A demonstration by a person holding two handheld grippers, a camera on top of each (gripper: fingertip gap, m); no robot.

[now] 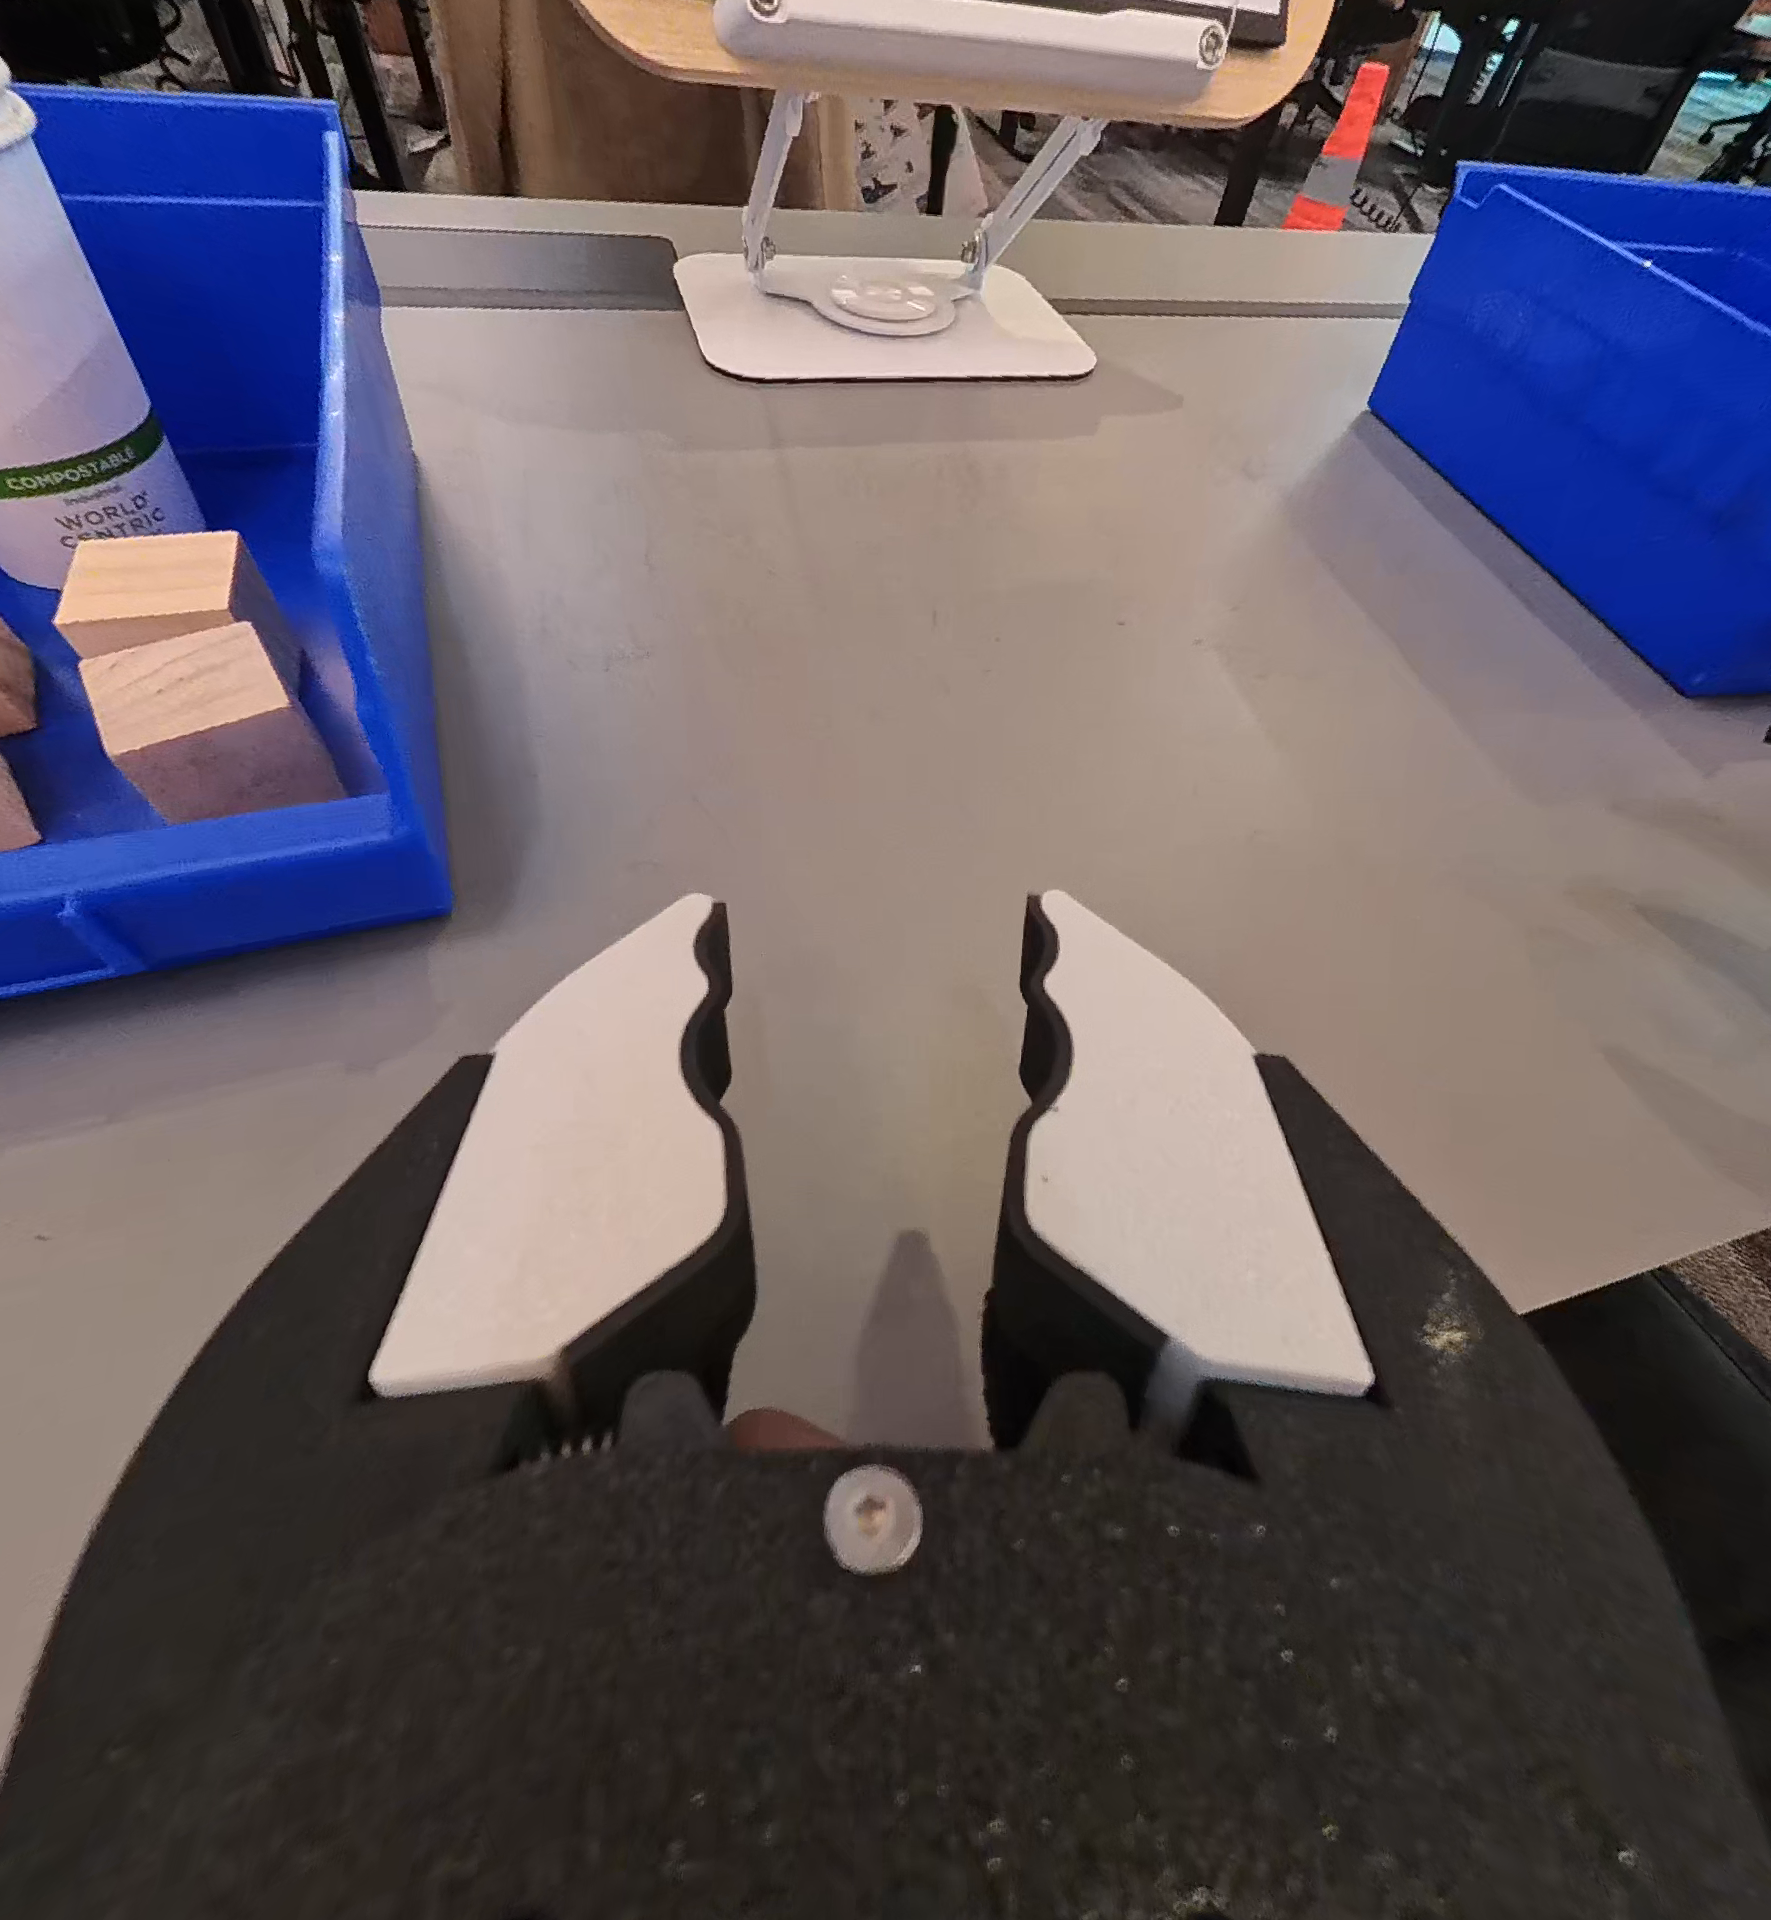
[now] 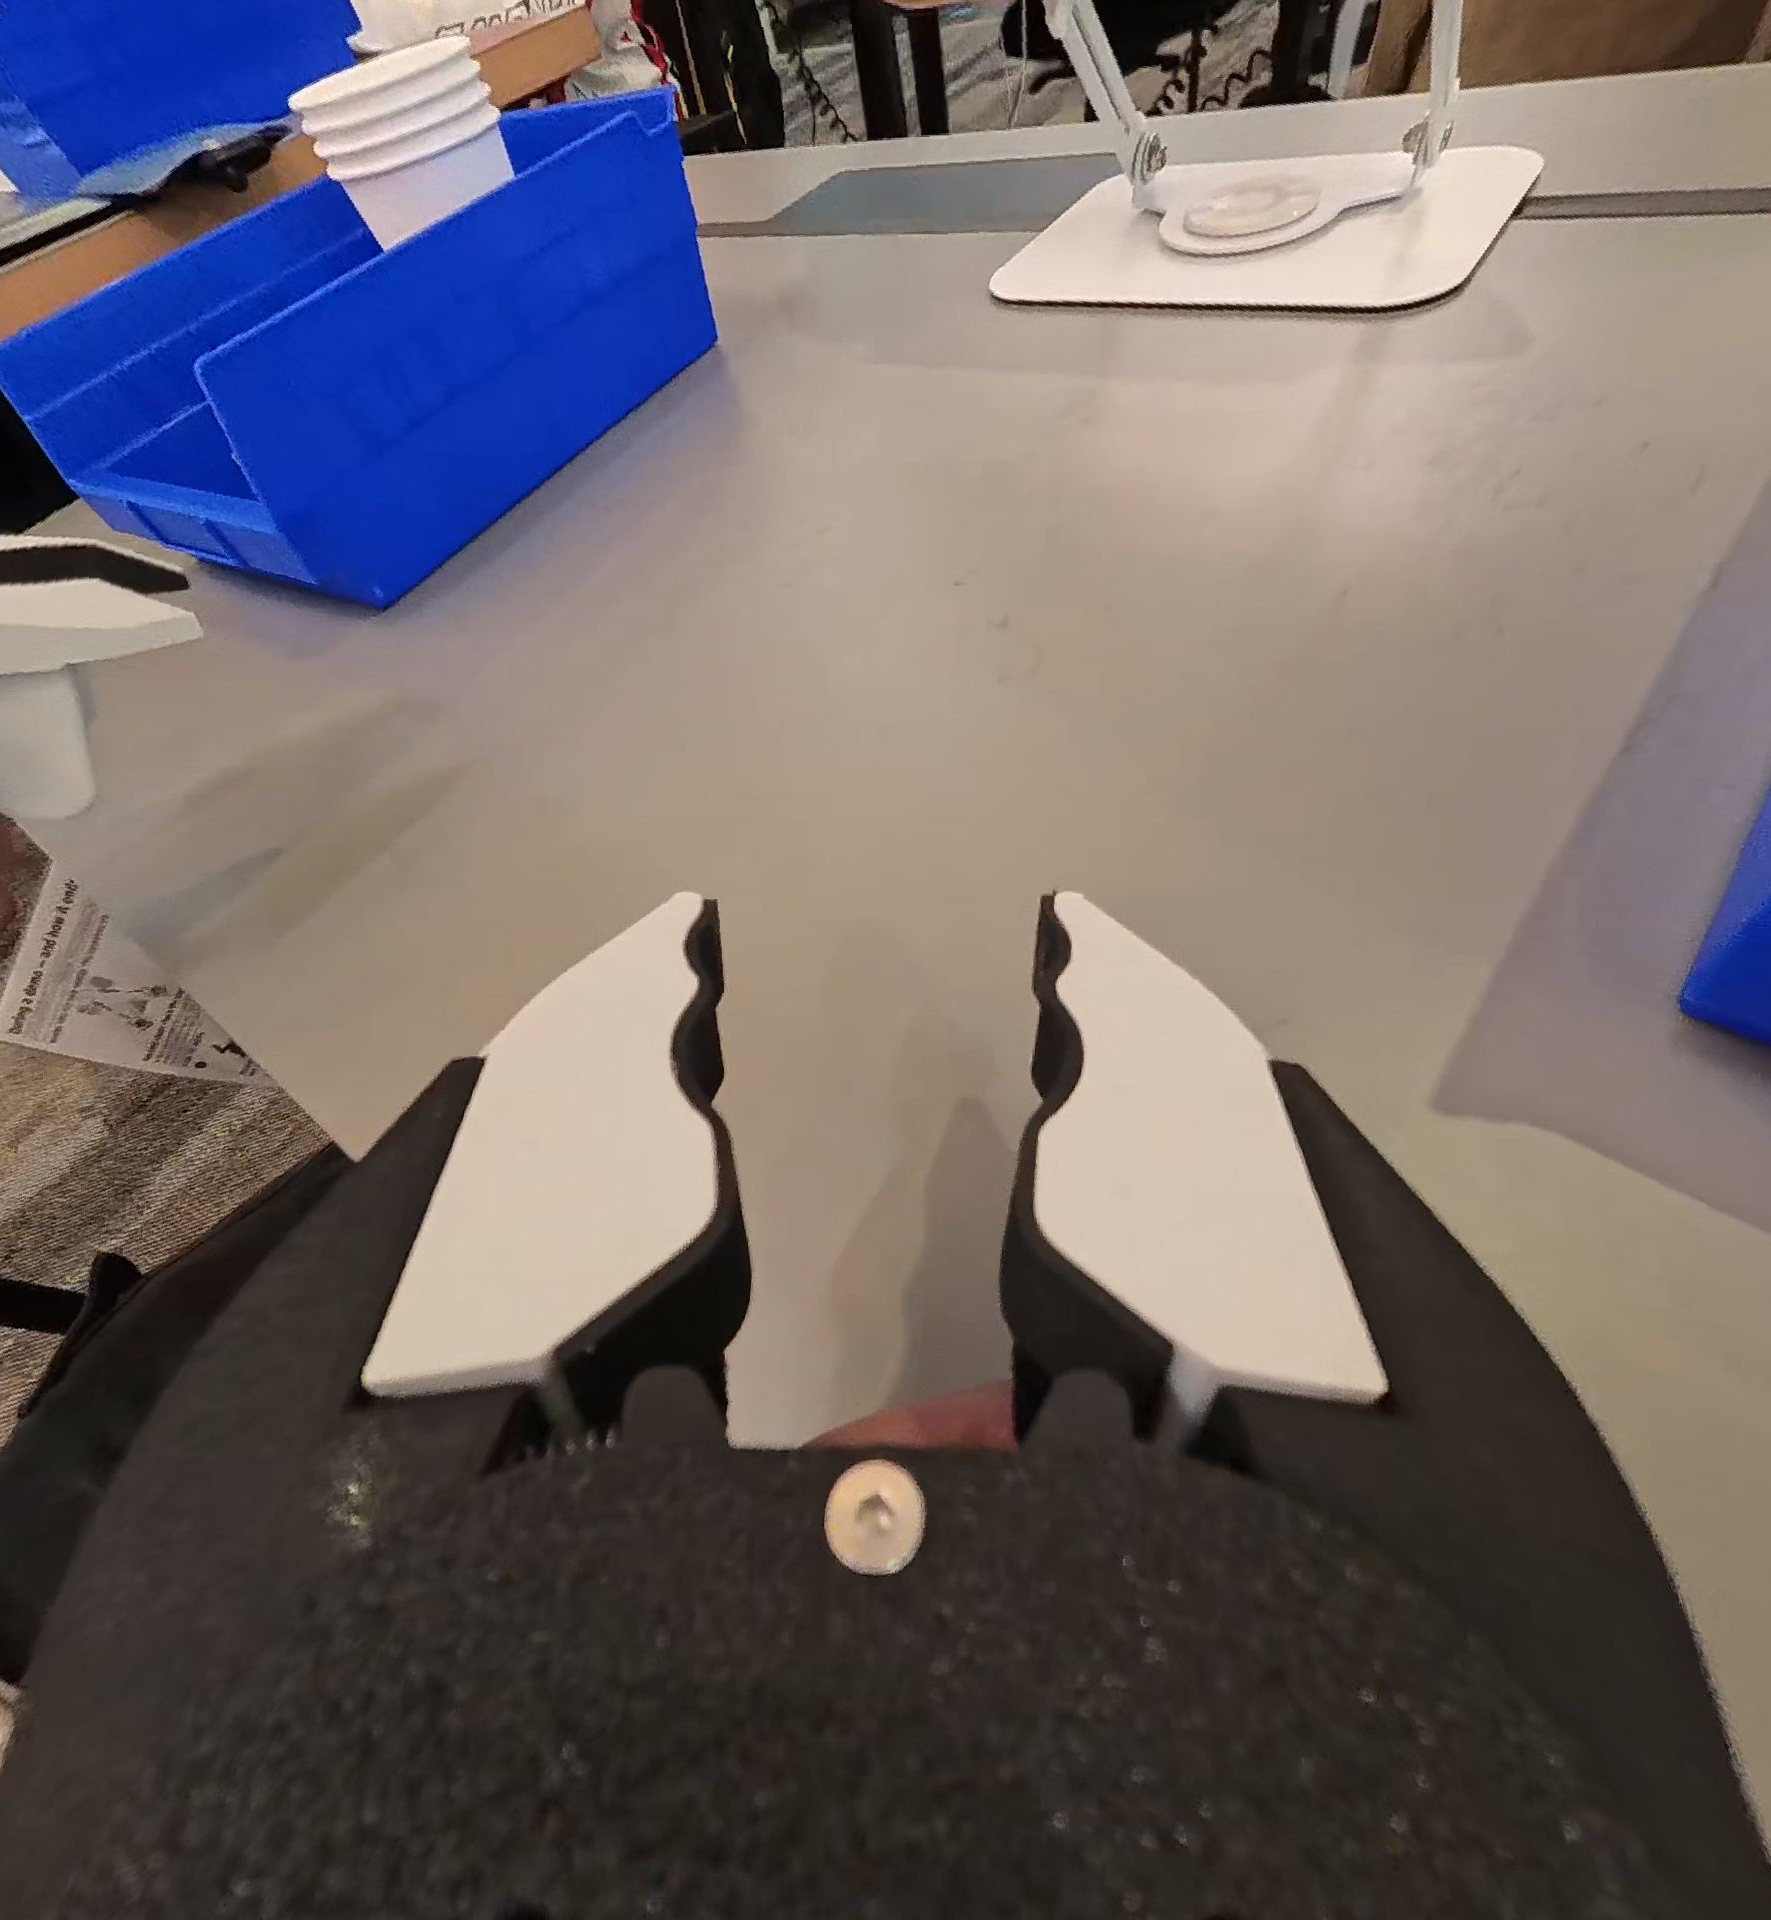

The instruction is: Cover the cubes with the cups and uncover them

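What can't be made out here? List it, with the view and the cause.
- Wooden cubes, left wrist view: their count; the frame edge crops the left blue bin.
- Same cubes, right wrist view: hidden behind the bin's wall.
- Right blue bin: contents hidden by its wall.
- Stacked cups: count unclear.

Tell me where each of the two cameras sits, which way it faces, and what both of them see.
Left wrist view: on the left gripper, looking forward over the grey table; its own open fingers show, with the blue bin of cups and wooden cubes to the left.
Right wrist view: on the right gripper, aimed over the table toward that bin; its own open fingers show, and the left gripper at the left edge.
Shared: table, that bin with the cups, white stand, and a second blue bin on the right.
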